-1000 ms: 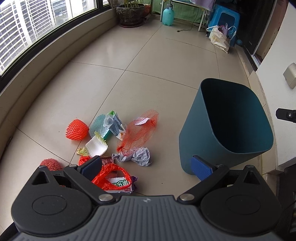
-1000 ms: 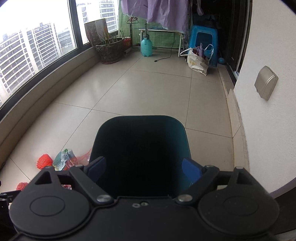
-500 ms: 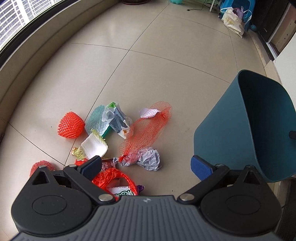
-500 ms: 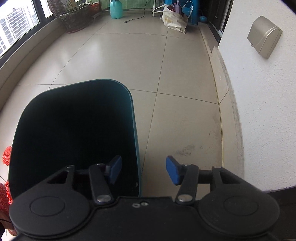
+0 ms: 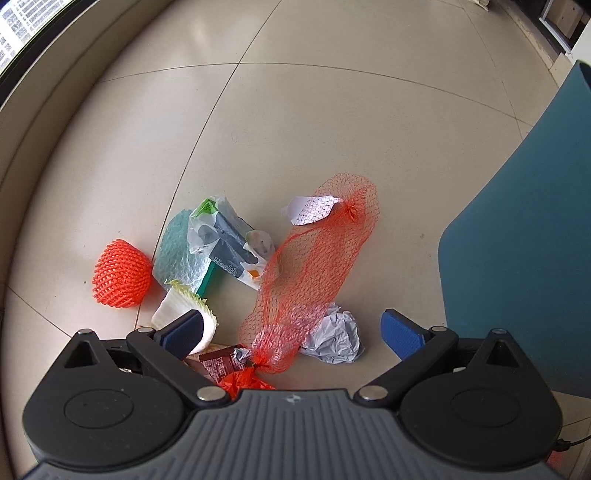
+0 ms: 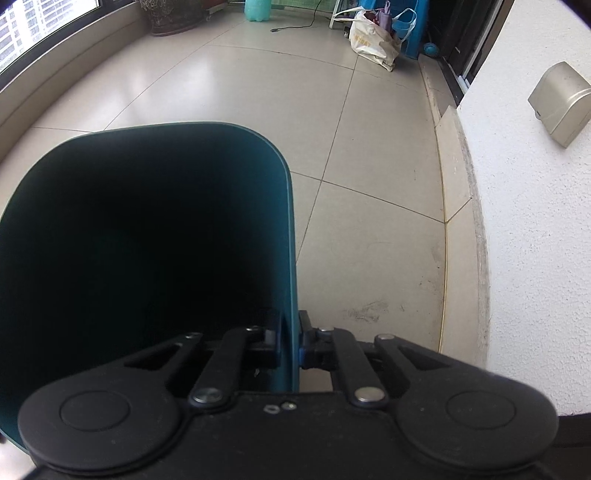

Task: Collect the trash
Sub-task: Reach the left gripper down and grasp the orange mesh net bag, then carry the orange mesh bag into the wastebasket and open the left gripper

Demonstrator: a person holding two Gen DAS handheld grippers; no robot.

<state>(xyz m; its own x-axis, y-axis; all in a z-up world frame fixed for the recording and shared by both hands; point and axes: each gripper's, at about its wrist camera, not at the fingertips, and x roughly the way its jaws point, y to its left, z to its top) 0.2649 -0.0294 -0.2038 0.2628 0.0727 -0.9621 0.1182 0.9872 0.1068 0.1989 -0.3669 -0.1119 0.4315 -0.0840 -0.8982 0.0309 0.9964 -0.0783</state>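
Nothing binned yet — red mesh bag (image 5: 317, 266), crumpled paper (image 5: 336, 339), foam fruit net (image 5: 122, 273) etc. all on the floor tiles (image 5: 332, 122). Right gripper (image 6: 290, 339) has just closed, jaws clamped on the teal bin (image 6: 147, 240) wall; left gripper (image 5: 291, 328) wide open, empty, over the pile — 1st pick pending.

We see a floor (image 6: 369, 229) of glossy beige tiles with thin dark joints, daylight gleaming on it. Left of it runs a low curved sill (image 6: 70, 66) under a window (image 6: 44, 22). Right of the floor stands a rough white wall (image 6: 535, 221) bearing a beige box (image 6: 559, 101).
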